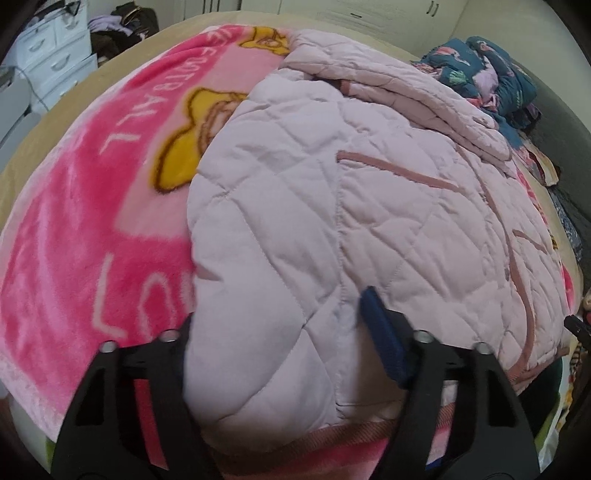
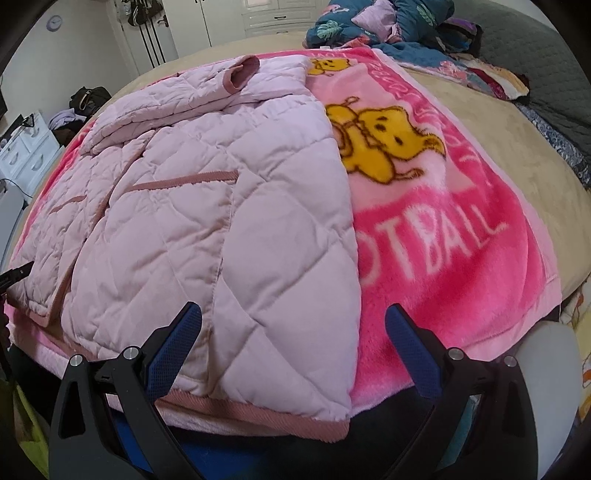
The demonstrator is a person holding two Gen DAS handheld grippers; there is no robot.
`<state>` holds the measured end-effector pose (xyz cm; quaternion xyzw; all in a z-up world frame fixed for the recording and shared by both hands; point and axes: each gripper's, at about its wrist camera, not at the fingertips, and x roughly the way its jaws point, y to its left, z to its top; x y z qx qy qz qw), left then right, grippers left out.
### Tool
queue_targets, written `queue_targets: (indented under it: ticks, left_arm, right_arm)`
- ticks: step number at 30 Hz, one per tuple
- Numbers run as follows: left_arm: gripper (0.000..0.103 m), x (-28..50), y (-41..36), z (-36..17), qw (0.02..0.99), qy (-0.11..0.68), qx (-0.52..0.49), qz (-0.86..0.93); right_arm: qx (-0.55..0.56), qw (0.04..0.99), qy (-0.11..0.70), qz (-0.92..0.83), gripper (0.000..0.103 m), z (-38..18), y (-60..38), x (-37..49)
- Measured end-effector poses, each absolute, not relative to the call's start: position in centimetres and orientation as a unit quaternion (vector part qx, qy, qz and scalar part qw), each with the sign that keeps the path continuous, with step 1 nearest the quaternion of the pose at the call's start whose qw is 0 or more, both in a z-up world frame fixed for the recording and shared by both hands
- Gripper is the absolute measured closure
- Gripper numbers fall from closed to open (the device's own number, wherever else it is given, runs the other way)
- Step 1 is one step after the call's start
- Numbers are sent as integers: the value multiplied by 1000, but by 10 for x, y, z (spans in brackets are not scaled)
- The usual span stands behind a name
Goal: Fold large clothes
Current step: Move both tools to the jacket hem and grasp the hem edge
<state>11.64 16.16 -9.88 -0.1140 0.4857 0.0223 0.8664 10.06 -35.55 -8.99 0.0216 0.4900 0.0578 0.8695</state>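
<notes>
A pale pink quilted jacket (image 2: 207, 206) lies spread on a bright pink fleece blanket (image 2: 443, 236) that covers a beige bed (image 2: 517, 155), filling the centre and left of the right wrist view and the centre and right of the left wrist view. Its sleeves appear already laid across the body near the upper part of each frame, one ribbed cuff (image 2: 242, 75) showing at upper centre. The right gripper (image 2: 293, 325), at the bottom of its frame, stands with jaws wide apart, straddling the jacket's near corner above the ribbed hem (image 2: 258, 415); it holds nothing. The left gripper (image 1: 277, 321) sits at the bottom of its frame with quilted fabric bulging up between its fingers; one blue pad (image 1: 380, 332) presses against the cloth, the other finger is hidden behind it, so whether the jaws have closed cannot be told. The step in hand appears to be seizing the hem at both corners for a fold away from the camera toward the collar. To do it well, each gripper should take both layers close to the hem band, avoid pinching the blanket beneath, then lift together at even height so that the padded cloth folds squarely instead of sliding. A heap of patterned bedding (image 2: 388, 22) lies well apart at the top of the frame.
</notes>
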Motion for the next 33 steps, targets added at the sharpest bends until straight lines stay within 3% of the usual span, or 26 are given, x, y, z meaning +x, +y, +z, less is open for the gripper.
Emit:
queue_targets:
  ticks: [3,5,8,22,27,29,31,33]
  left_arm:
    - [59,116,159,-93,870,481,-109,17]
    - [74,115,158,-89,873,475,-109,14]
    - [84,113,159,-78,879,463,-111,6]
    - [84,101,167,-82,880,464,-97,1]
    - [76,95,171,-85,879,468,-97,4]
    - [69,92,173,-87,876,472,-97,6]
    - [64,89,175,-88,874,476,-101,4]
    - [58,85,178,-90,871,480,-100,5]
  right_arm:
    - [23,867,495,58,4,-92,-359,97]
    - [26,864,499,60,4,-93,-361,95]
    - [30,860,505,67,4,-94,-362,93]
    - [70,832,539,106,4,-113,-357,97]
    - [79,827,540,134,23,-115,-349,94]
    - [67,835,527,142,45,-105,-346,90]
    - [63,842,516,144,59,-97,-347,88]
    - [70,846,506,152,63,-89,-350,88]
